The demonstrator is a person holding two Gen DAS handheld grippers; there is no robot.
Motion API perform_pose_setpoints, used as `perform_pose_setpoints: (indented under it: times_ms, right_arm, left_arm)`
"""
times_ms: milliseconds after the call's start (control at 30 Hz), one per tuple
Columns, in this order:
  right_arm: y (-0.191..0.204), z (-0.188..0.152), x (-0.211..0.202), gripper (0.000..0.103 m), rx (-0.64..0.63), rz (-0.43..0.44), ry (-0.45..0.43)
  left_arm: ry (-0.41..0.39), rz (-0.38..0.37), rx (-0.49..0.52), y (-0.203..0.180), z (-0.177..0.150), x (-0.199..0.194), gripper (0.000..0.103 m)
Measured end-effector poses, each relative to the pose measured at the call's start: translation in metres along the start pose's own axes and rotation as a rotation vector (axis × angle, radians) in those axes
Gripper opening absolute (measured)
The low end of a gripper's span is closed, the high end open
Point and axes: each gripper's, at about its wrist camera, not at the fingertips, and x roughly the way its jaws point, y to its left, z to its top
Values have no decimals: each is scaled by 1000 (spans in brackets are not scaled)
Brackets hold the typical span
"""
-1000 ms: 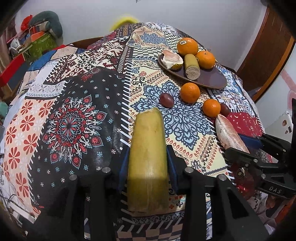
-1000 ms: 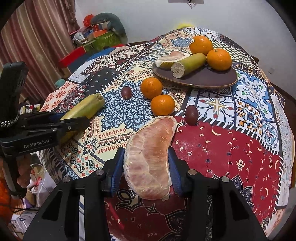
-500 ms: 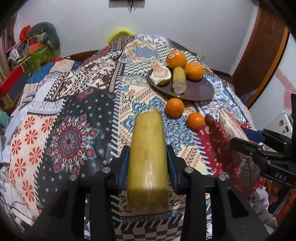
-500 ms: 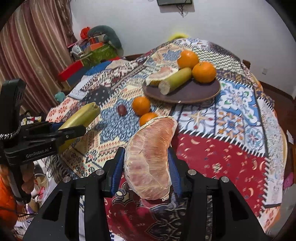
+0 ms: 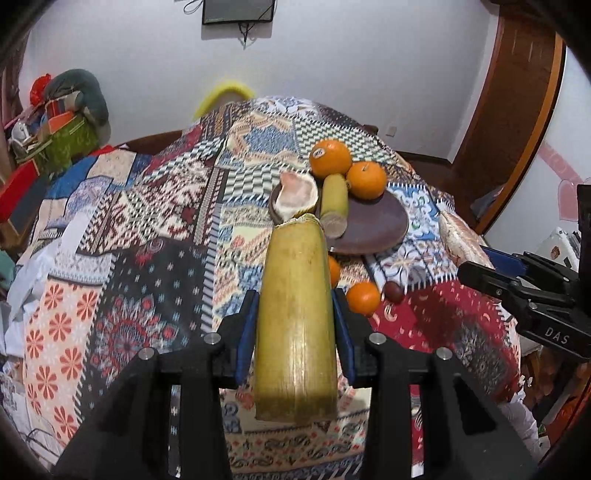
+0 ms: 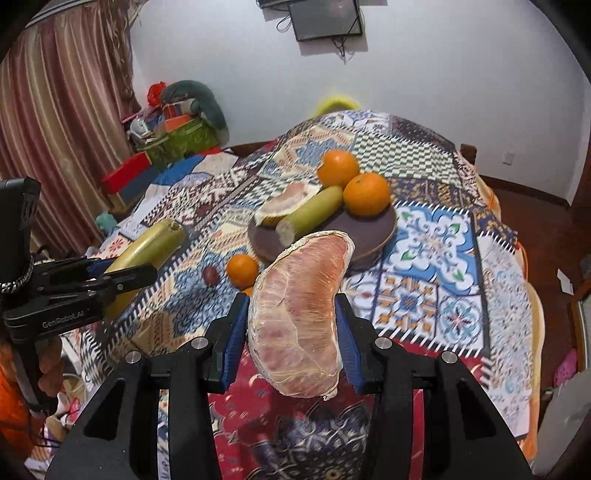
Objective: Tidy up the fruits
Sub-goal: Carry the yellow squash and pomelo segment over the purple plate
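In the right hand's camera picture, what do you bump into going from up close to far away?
Pomelo wedge in the right tool → small orange on the cloth → brown plate → two big oranges → screen on the wall.

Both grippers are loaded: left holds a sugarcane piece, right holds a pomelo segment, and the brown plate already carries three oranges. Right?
Not quite. The plate carries two oranges, not three, as the right wrist view shows; the other oranges lie on the cloth. The rest stands: the left gripper holds a sugarcane piece, and the right gripper holds a pomelo segment.
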Motion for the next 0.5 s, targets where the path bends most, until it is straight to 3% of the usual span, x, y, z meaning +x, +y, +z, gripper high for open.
perform_pose_setpoints:
  times_ms: [500]
  right_arm:
    - [-25,35,10,42,-18,-39,-64]
  left_arm:
    - [-37,-39,41,-18,54,38,38]
